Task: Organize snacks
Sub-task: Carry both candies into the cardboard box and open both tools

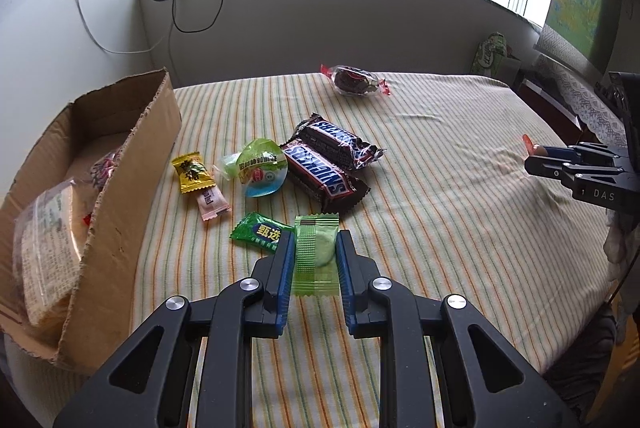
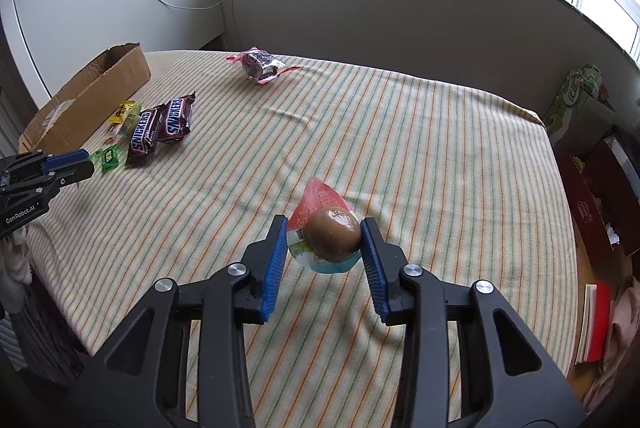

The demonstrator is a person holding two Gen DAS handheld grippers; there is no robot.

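My left gripper is shut on a pale green wrapped snack, held just above the striped cloth. Beyond it lie a dark green candy, two Snickers bars, a green jelly cup, a yellow candy and a pink candy. An open cardboard box stands to the left with wrapped snacks inside. My right gripper is shut on a brown jelly cup with a red lid, lifted over the cloth. It also shows at the right edge of the left wrist view, right gripper.
A red-ended wrapped dark snack lies far back on the striped table. A wall and window ledge with plants close the far side. Boxes and books stand on the floor to the right of the table.
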